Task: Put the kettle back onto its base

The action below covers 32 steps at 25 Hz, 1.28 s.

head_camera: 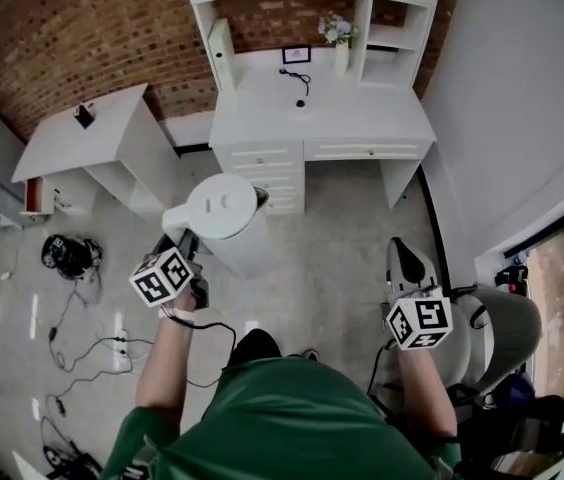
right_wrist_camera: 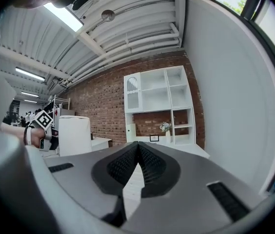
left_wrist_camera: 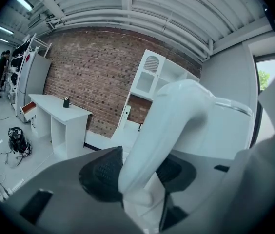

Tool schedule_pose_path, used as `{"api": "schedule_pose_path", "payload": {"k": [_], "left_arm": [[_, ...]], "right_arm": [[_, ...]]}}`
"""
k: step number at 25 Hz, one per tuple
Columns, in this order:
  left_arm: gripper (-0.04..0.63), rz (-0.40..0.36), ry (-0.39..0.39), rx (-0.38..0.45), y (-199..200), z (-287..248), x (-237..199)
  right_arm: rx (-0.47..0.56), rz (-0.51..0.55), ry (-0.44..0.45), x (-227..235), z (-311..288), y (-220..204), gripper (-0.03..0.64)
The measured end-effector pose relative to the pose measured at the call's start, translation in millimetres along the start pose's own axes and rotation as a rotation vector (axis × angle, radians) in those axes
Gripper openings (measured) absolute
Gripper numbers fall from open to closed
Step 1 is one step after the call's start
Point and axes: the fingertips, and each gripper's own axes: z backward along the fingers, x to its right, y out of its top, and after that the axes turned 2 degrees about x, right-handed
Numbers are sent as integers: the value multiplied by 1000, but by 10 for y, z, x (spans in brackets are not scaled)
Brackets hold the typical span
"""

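In the head view the white kettle (head_camera: 220,206) hangs in the air over the floor, in front of the white desk. My left gripper (head_camera: 184,240) is shut on its handle. The left gripper view shows the curved white handle (left_wrist_camera: 163,126) clamped between the two black pads (left_wrist_camera: 100,173). My right gripper (head_camera: 407,260) is off to the right, apart from the kettle, with its jaws shut and nothing between them. In the right gripper view its tips (right_wrist_camera: 137,147) meet, and the kettle (right_wrist_camera: 74,134) shows at the left. A small dark round thing with a cord (head_camera: 300,101) lies on the desk.
The white desk with a shelf unit (head_camera: 362,123) stands ahead and holds a vase of flowers (head_camera: 340,40). A second white desk (head_camera: 82,138) stands at the left. Cables (head_camera: 82,343) trail over the floor at the lower left. A grey rounded seat (head_camera: 507,328) is close on the right.
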Motion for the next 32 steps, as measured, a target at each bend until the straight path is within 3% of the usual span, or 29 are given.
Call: {"api": "schedule_pose_path", "payload": {"k": [8, 16, 32], "left_arm": [[201, 38, -41, -49, -162, -228, 246], [201, -23, -34, -89, -296, -759, 192], [201, 23, -98, -65, 483, -2299, -225]], "right_arm": [[34, -33, 16, 94, -399, 158, 21], [-24, -18, 17, 171, -963, -7, 21], [-72, 8, -46, 215, -2459, 134, 21]]}}
